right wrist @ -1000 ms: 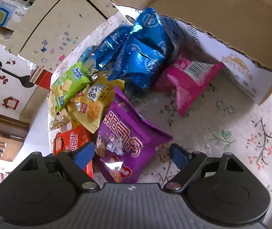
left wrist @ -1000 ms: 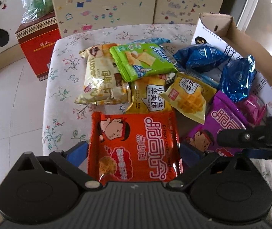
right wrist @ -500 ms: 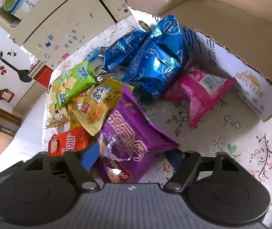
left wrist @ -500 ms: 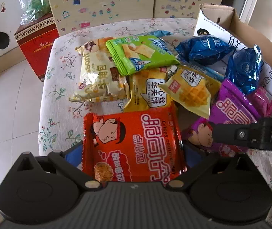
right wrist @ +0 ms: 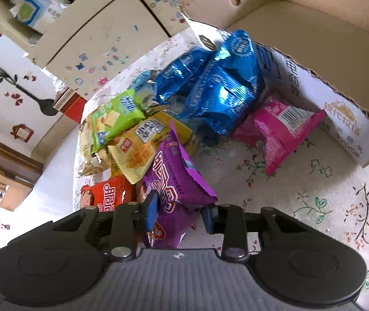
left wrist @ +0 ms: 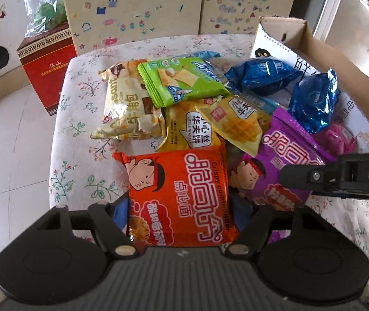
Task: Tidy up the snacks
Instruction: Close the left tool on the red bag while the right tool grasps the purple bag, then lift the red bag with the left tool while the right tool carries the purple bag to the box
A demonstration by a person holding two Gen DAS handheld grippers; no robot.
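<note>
A pile of snack packets lies on a flowered tablecloth (left wrist: 80,181). My left gripper (left wrist: 182,210) has its jaws on either side of the orange-red noodle packet (left wrist: 179,194) and is closed on its near end. My right gripper (right wrist: 179,210) is shut on the purple packet (right wrist: 174,184), which puckers between the pads; it also shows in the left wrist view (left wrist: 285,160), with the right gripper's finger across it (left wrist: 340,178). The open cardboard box (right wrist: 314,39) stands at the right, empty as far as I can see.
Other packets: green (left wrist: 182,80), cream (left wrist: 125,108), yellow waffle ones (left wrist: 236,124), two blue foil bags (right wrist: 218,85), a pink packet (right wrist: 277,129) against the box wall. A red carton (left wrist: 47,67) stands on the floor beyond the table's left edge.
My right gripper's jaws closed onto the purple packet, which now stands bunched up. My left gripper moved forward over the orange-red packet and closed on it.
</note>
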